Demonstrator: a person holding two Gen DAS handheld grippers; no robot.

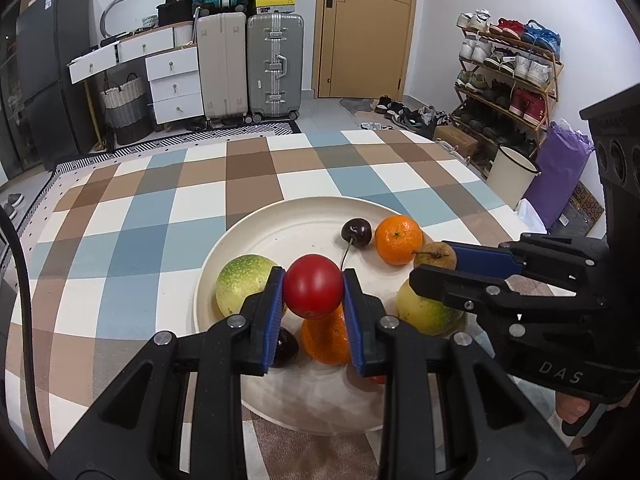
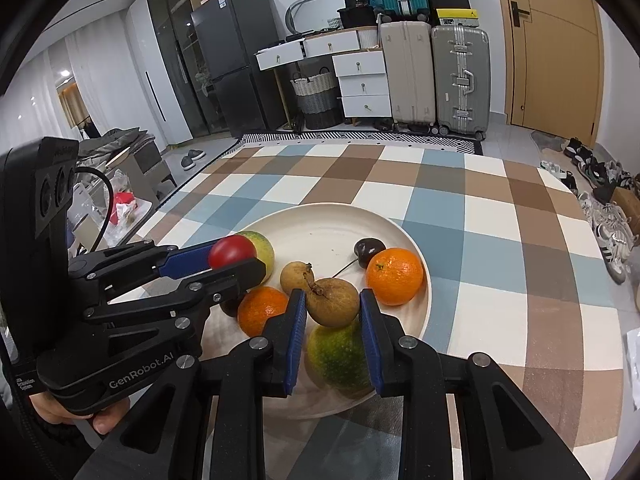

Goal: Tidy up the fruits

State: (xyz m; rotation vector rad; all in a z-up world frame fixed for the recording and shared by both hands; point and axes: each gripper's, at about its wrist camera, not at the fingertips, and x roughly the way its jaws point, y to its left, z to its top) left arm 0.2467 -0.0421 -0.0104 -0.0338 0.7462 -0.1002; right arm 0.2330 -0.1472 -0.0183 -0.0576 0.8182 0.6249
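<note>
A cream plate [image 1: 288, 232] [image 2: 320, 220] on the checked tablecloth carries several fruits. My left gripper [image 1: 313, 286] [image 2: 234, 262] is shut on a red tomato [image 1: 312, 280] [image 2: 230, 254], held just above the plate's near side. My right gripper [image 2: 332, 300] [image 1: 434, 264] is shut on a brown stemmed fruit [image 2: 334, 308] [image 1: 438, 254], also over the plate. On the plate lie two oranges [image 2: 394, 276] [image 2: 262, 310], a dark cherry [image 2: 369, 252], another brown fruit [image 2: 294, 276] and two green-yellow fruits [image 1: 244, 284] [image 2: 344, 356]. A second dark cherry [image 1: 287, 348] sits partly hidden under my left fingers.
The checked tablecloth [image 1: 140, 240] stretches around the plate to the table's far edge. Beyond it stand suitcases [image 1: 274, 64], white drawers [image 1: 174, 80], a shoe rack [image 1: 508, 76] and a door [image 1: 364, 28]. A person's hand [image 2: 72, 412] holds the left gripper's handle.
</note>
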